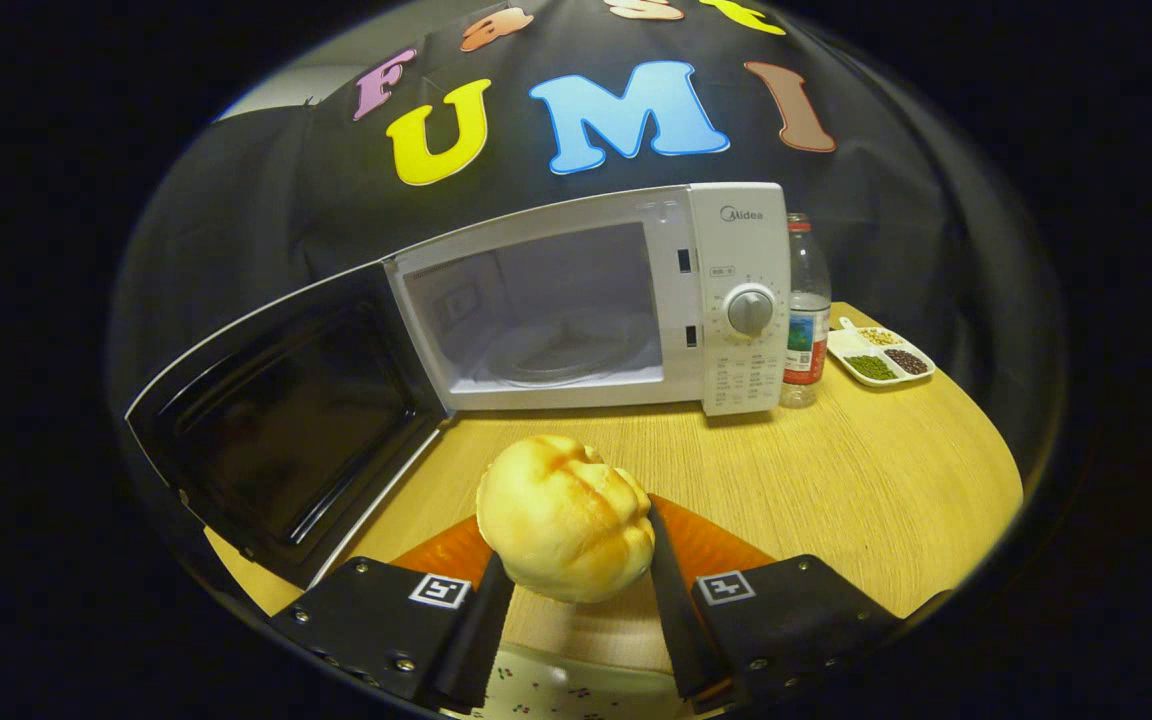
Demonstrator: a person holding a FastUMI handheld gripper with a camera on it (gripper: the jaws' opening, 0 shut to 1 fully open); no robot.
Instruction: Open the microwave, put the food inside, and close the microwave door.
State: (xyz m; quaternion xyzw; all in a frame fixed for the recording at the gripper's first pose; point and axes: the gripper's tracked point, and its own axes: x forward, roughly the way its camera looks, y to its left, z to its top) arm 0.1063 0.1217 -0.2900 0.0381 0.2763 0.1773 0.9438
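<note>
A golden bread bun (564,520) sits pinched between my two fingers, lifted above the wooden table (836,480); my gripper (568,560) is shut on it. Beyond the fingers stands a white microwave (726,300) with its door (286,430) swung wide open to the left. Its lit cavity (546,310) shows a glass turntable (561,355) with nothing on it. A round dial (750,311) sits on the control panel at the right of the cavity.
A clear bottle with a red cap (806,310) stands just right of the microwave. Farther right lies a white divided dish (880,355) of beans and grains. A pale patterned plate (576,690) lies under the fingers, near the table's front edge.
</note>
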